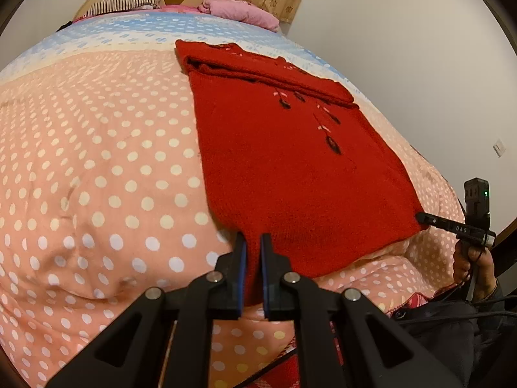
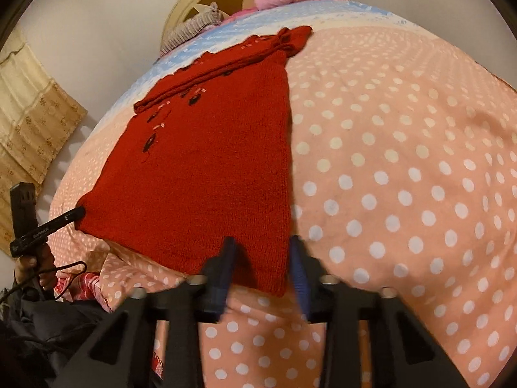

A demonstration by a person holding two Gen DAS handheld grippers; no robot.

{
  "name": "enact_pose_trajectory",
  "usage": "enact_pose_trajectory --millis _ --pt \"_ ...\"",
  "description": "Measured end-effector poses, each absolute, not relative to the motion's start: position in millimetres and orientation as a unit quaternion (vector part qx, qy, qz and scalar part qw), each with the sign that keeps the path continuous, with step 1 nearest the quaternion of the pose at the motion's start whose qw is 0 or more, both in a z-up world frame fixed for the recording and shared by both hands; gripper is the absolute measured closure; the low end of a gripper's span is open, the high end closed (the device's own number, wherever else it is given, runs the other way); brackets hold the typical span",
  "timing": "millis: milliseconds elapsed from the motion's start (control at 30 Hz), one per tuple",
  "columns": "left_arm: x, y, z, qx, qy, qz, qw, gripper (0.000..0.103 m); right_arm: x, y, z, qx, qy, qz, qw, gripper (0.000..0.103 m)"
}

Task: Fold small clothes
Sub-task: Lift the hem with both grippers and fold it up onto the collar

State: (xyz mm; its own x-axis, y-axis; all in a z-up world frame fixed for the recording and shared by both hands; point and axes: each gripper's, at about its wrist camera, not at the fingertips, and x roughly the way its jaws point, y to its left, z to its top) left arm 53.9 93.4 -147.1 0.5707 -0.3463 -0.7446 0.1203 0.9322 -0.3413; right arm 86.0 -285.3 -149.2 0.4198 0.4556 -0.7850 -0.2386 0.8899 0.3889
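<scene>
Sweater (image 1: 290,168): red knit, lying flat on the bed (image 1: 97,168), well towards one edge of it. The sleeves were already folded across the chest and the hem was nearest the cameras.

Left tongs (image 1: 253,258): closed on one near hem corner, with a strip of knit pinched between the pads.

Right tongs (image 2: 261,268): at the other near hem corner. The fingers (image 2: 227,258) were blurred in their own view, with the corner lying between them. From the left view the tip sat right on that corner. Read as clamped on the knit, though not sharply seen.

Handling, judged: light, soft and limp. The loose knit would likely stretch and sag between two grips. It has no stiffness, so any unsupported span would droop. The wool should cling to the cotton cover rather than slide, so dragging would ruck both. It is not fragile, though a narrow pinch could pull stitches.

Where to hold: the two hem corners, as gripped, biting well into the hem band and not just a few loops. Both corners should be lifted level so the fold line stays straight, and the hem then carried towards the collar.
</scene>
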Motion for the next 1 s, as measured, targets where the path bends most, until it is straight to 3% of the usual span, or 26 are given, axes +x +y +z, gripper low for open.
enact_pose_trajectory --millis 333,1000 --pt "51.6 102.1 -114.8 -0.135 0.404 -0.143 0.893 0.095 79.2 -301.6 -97.6 0.208 0.403 0.289 0.843 0.097" --pt "114.3 116.9 -62.7 -0.138 0.349 -0.135 0.917 0.095 140.1 -299.4 -38.7 0.242 0.327 0.283 0.869 0.097"
